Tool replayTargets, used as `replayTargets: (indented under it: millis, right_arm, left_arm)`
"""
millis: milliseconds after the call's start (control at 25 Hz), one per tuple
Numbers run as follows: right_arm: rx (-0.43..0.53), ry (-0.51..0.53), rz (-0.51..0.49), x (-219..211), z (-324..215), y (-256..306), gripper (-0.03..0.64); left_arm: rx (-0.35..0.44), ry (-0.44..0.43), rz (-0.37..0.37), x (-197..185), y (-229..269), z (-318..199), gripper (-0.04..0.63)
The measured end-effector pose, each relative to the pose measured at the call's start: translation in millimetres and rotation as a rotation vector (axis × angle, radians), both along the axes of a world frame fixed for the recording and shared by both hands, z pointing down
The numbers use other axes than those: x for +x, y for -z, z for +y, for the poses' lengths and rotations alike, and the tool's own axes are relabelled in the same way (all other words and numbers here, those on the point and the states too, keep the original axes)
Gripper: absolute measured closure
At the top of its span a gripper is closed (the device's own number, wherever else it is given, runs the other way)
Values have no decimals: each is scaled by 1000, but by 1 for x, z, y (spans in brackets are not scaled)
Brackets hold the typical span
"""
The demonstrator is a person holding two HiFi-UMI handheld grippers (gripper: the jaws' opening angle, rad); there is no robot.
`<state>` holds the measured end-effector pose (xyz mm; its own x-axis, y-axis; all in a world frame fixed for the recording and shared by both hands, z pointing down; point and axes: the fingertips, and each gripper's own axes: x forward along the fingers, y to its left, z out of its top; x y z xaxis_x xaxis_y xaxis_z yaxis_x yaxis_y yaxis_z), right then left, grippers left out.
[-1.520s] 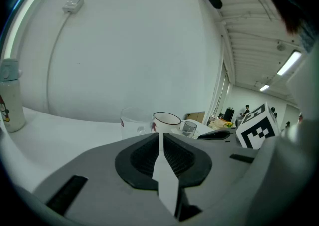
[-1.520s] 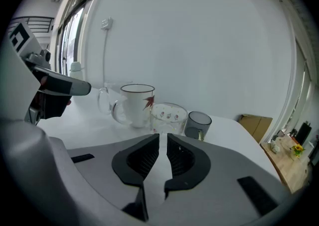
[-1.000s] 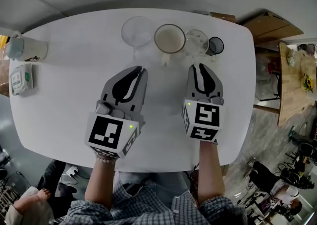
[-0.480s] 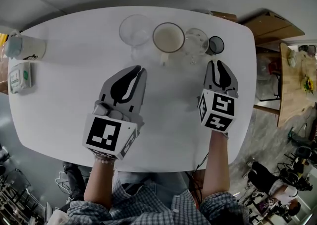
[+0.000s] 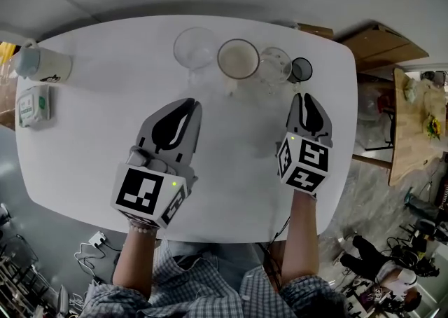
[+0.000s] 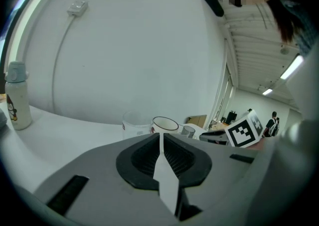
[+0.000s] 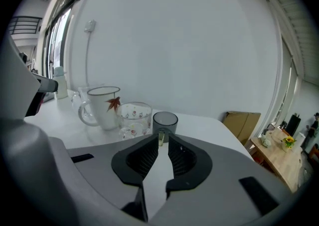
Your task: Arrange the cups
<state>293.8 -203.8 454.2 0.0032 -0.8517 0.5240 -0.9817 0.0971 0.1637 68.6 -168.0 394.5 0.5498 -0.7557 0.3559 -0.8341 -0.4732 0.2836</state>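
Since a second ago the right claw point(image 5: 306, 97) has slid to its own right, from a spot below the patterned glass cup point(image 5: 275, 64) to one in line with the small dark cup point(image 5: 302, 68). The left claw point(image 5: 190, 104) has barely shifted. The right claw's jaws are drawn together, with only a thin slit at the tips and nothing gripped between them, and it hangs low over the white table point(image 5: 98, 141). Straight ahead of its tips, near but not touching, the small dark cup stands upright. Ahead and to this claw's left comes the patterned glass cup, just beside the dark one. Beyond that is the white mug point(image 5: 239, 59), which has a red leaf on its side and its handle turned back toward the person. Farthest left is the clear glass point(image 5: 194, 48). The four make a close row along the table's far edge; whether neighbours touch cannot be told. The left claw's jaws are likewise pressed together and hold nothing. The clear glass and the mug lie ahead of its tips, well apart from them. Far off to its left a capped bottle point(image 5: 42, 64) stands near the table's corner, with a small packet point(image 5: 31, 108) lying flat just behind it, on the person's side. Off to the right claw's right, past the table edge, sits a cardboard box point(image 5: 381, 40).
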Motion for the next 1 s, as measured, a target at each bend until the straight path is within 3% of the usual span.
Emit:
replayTargets:
  millis: [400, 800, 1000]
  right_arm:
    - [82, 87, -139, -17, 77, 90, 568]
    - [197, 199, -156, -53, 113, 166, 574]
    - [236, 269, -227, -76, 116, 185, 577]
  left_arm:
    - [54, 26, -50, -42, 65, 37, 581]
    - [142, -15, -41, -29, 117, 75, 581]
    - [203, -33, -53, -25, 144, 82, 581]
